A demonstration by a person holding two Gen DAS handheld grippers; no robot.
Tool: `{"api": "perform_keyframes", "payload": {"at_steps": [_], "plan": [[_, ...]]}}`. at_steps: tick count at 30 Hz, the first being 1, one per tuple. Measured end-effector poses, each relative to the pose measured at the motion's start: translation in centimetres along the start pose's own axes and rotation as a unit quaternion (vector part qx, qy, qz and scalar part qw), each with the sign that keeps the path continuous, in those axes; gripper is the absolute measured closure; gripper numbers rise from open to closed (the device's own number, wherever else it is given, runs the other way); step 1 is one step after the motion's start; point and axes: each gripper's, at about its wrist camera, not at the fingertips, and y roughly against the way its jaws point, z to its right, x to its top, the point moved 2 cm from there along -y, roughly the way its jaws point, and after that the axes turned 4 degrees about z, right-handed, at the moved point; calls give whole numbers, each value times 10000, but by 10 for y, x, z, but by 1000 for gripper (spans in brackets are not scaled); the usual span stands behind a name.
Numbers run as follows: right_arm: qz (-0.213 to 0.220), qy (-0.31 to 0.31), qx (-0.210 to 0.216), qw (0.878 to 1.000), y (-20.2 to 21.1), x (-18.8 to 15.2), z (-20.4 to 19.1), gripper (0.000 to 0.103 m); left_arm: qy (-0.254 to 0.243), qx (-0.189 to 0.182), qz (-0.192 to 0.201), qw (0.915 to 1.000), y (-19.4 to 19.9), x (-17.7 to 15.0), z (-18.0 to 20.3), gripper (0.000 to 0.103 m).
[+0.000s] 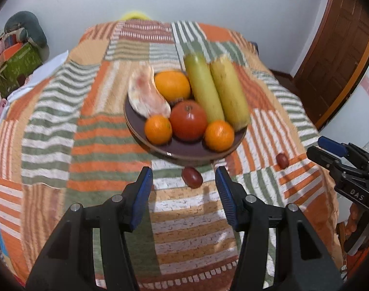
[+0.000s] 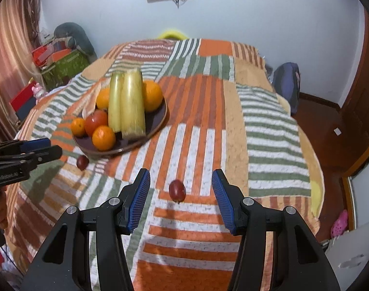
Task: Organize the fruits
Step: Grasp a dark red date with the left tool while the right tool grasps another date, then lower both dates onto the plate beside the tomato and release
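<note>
now the left hand-held gripper (image 1: 184, 181) hangs with its blue-padded jaws released and nothing gripped, above a patchwork quilt (image 1: 51, 133) striped in orange, green and white. a small dark red fruit (image 1: 192, 177), perhaps a grape or a cherry tomato, lies on the quilt between the pad tips as that camera sees it, just in front of the brown plate (image 1: 184, 154). the plate carries a large orange (image 1: 172, 85), two smaller oranges (image 1: 158, 129), a red tomato (image 1: 188, 119), two long yellow-green fruits (image 1: 205, 87) side by side, and a pale pinkish piece (image 1: 148, 94) too blurred to name. the right hand-held gripper (image 2: 180, 189) is also released and empty, and a second small red fruit (image 2: 177, 190) rests on the quilt between its pads in the right wrist view, well apart from the plate. each gripper shows at the edge of the other's view. a wooden door (image 1: 334, 55) stands at the right, and boxes (image 2: 60, 60) are piled by the curtain (image 2: 12, 48).
</note>
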Motion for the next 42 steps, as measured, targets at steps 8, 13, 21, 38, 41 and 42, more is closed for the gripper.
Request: {"api": "perform_keyframes", "payload": {"at_steps": [8, 13, 21, 38, 41, 42], "plan": [[-327, 72, 198, 9992, -25, -21, -2, 53, -132, -22, -328, 9994, -34, -9, 3, 54], [-454, 65, 298, 9985, -37, -26, -3, 59, -165, -38, -367, 9992, -45, -9, 4, 58], [-546, 42, 312, 9980, -48, -28, 1, 79, -132, -34, -262, 9996, -48, -8, 2, 68], [-373, 169, 426, 9983, -31, -15, -18, 86, -96, -133, -106, 9998, -22, -7, -4, 82], [-270, 178, 464, 9984, -29, -7, -21, 86, -89, -102, 9, 9999, -12, -2, -7, 82], [-223, 182, 481, 9984, -27, -3, -22, 86, -89, -92, 50, 9999, -9, 0, -8, 82]]}}
